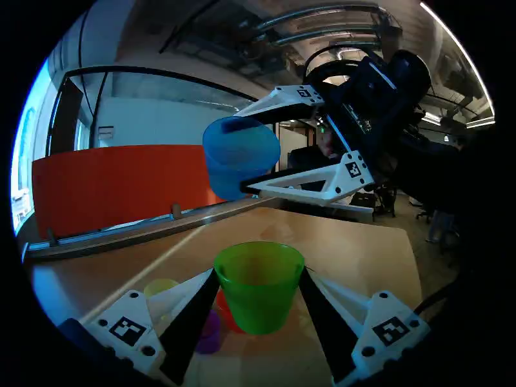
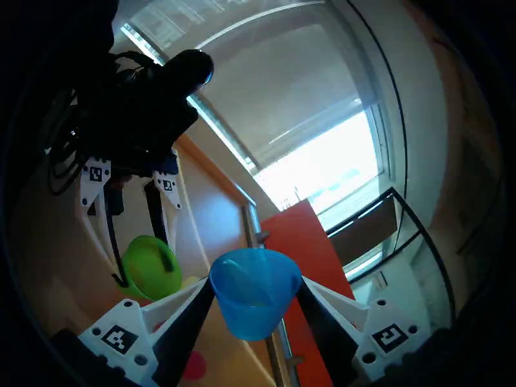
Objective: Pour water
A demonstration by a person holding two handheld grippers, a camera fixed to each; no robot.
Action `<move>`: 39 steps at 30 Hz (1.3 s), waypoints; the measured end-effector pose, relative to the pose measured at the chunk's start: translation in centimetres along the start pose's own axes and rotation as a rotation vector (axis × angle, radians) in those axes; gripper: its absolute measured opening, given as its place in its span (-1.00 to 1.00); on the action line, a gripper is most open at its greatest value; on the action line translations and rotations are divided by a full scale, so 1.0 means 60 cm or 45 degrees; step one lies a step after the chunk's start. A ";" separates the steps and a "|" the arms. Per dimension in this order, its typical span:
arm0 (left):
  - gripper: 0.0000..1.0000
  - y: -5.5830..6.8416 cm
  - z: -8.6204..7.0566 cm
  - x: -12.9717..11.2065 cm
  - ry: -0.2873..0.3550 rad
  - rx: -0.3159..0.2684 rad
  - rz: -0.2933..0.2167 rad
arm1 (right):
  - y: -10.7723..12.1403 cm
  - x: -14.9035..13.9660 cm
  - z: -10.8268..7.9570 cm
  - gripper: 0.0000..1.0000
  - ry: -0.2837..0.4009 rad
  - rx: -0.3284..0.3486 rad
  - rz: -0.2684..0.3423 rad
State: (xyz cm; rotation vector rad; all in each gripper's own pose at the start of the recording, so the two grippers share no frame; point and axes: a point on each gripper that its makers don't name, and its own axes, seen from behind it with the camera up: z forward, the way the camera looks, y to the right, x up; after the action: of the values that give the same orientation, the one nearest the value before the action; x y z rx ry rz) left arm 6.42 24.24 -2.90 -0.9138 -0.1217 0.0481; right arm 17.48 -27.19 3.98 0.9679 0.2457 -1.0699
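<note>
Left gripper view: left tongs [image 1: 258, 277] clamp green cup [image 1: 259, 300], right tongs [image 1: 244, 152] clamp blue cup [image 1: 235, 164].

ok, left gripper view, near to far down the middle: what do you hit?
green cup in the left gripper → blue cup in the right gripper → orange partition. The small cups by the green one are left out, depth unclear.

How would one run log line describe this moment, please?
left tongs: shut on green cup, upright | right tongs: shut on blue cup, tilted
</note>
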 end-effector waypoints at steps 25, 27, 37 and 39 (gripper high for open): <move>0.71 0.001 0.004 0.002 0.008 0.002 -0.001 | 0.009 0.002 0.001 0.81 -0.021 -0.016 -0.103; 0.71 0.001 0.004 0.002 0.009 0.002 0.000 | 0.010 0.001 0.000 0.81 -0.022 -0.016 -0.110; 0.71 0.003 0.002 0.004 0.012 0.003 0.001 | 0.012 0.003 -0.001 0.81 -0.023 -0.020 -0.136; 0.70 0.003 0.002 0.005 0.013 0.003 0.002 | 0.012 0.004 0.000 0.81 -0.023 -0.021 -0.142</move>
State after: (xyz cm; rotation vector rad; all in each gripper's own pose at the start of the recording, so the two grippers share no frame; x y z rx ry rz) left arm 6.69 24.47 -2.95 -0.9116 -0.1112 0.0451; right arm 18.18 -27.21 4.23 0.9378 0.2958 -1.1763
